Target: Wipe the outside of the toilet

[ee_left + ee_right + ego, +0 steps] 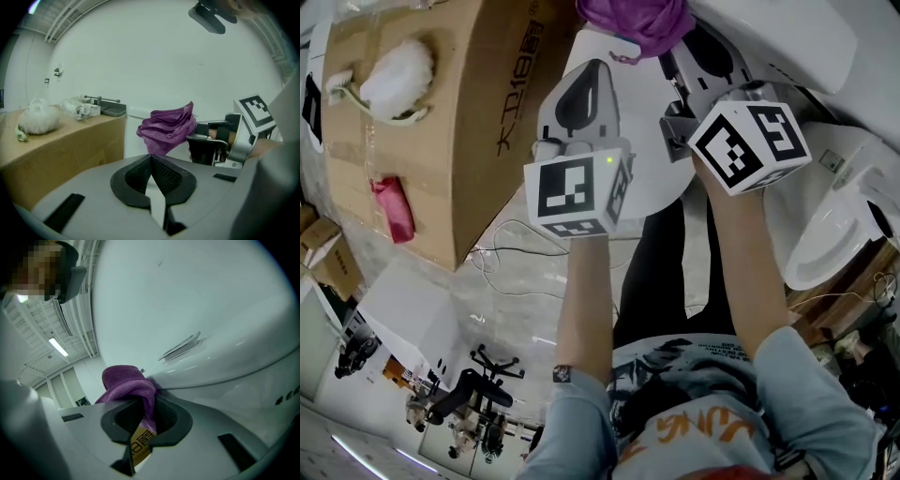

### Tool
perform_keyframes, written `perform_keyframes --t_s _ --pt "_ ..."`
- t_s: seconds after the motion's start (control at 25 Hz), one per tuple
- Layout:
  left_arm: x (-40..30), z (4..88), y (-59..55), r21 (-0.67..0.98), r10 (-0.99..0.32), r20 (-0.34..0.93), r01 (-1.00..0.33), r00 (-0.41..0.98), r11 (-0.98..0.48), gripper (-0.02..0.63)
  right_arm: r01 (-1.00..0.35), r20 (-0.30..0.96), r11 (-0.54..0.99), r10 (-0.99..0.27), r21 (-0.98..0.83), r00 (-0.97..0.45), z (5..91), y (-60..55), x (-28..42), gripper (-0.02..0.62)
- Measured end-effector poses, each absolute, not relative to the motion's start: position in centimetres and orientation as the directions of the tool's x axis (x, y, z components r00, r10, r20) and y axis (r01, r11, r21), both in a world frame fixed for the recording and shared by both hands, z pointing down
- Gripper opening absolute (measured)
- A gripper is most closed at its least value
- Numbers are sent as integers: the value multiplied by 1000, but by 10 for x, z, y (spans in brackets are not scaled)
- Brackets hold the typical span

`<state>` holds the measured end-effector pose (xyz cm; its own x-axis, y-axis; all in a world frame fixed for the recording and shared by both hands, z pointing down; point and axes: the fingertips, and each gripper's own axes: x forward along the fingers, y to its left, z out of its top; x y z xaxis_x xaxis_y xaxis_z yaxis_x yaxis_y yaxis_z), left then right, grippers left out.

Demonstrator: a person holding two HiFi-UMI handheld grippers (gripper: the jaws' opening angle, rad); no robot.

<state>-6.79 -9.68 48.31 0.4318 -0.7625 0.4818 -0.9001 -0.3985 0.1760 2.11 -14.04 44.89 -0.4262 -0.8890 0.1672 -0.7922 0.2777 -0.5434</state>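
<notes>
My right gripper (670, 54) is shut on a bunched purple cloth (642, 21), which is pressed against the white toilet (778, 42) at the top of the head view. In the right gripper view the cloth (127, 384) fills the jaws, a yellow tag (140, 445) hangs below it, and the toilet's smooth curved shell (197, 305) rises just beyond. My left gripper (591, 77) hovers beside it to the left, shut with nothing between its pads (151, 161). From the left gripper view the cloth (168, 126) and the right gripper (213, 140) show just ahead.
A large cardboard box (450, 122) stands to the left, with a white fluffy brush (394, 75) and a red rag (394, 208) on it. A white toilet seat and bowl (834, 234) lies to the right. A thin cable (508, 246) trails on the floor below the box.
</notes>
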Motion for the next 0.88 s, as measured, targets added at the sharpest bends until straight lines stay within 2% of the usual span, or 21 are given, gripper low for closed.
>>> perform_keyframes --t_s 0.88 --pt "28 494 -72 213 -659 509 -823 554 -527 25 -796 196 170 -920 -581 -340 452 -88 114 60"
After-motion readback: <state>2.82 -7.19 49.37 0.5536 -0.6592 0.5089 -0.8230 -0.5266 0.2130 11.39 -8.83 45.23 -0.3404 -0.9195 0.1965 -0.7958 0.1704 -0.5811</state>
